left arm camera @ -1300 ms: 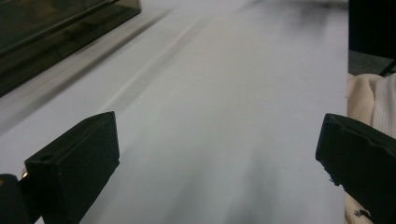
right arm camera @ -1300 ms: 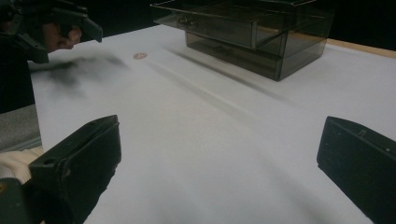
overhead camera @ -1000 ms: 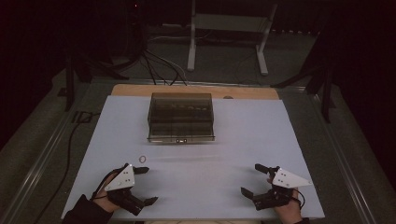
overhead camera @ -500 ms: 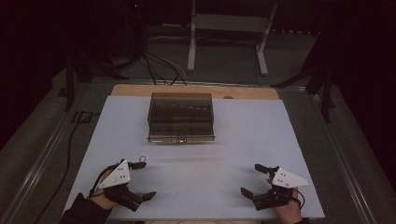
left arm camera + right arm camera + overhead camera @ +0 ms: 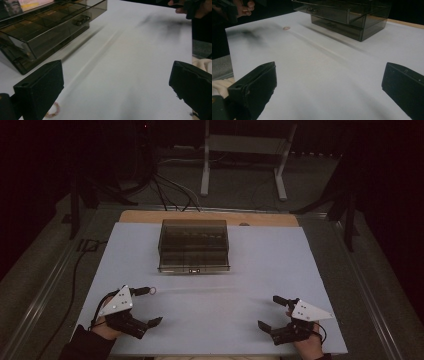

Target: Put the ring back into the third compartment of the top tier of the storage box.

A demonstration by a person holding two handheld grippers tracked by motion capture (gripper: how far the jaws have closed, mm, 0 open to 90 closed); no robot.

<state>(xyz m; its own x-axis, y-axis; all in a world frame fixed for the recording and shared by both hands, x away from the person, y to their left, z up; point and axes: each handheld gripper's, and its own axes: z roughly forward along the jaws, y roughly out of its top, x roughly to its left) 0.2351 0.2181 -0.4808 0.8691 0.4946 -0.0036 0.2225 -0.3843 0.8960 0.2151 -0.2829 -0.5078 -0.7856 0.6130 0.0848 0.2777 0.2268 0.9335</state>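
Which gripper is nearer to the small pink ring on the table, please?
Left. The left gripper has the pink ring just beside its far jaw; the right gripper sits far across the sheet.

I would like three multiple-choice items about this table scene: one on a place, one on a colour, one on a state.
1. Where does the small pink ring lie?
A. by the left gripper
B. inside the box
C. by the right gripper

2. What colour is the table cover?
A. green
B. white
C. red

3. How do the jaws of the right gripper stand?
A. shut on the ring
B. shut on nothing
C. open

Answers: 1 A, the ring lies on the cover next to a left jaw tip. 2 B, the cover is plain white. 3 C, both jaws stand wide apart with nothing between.
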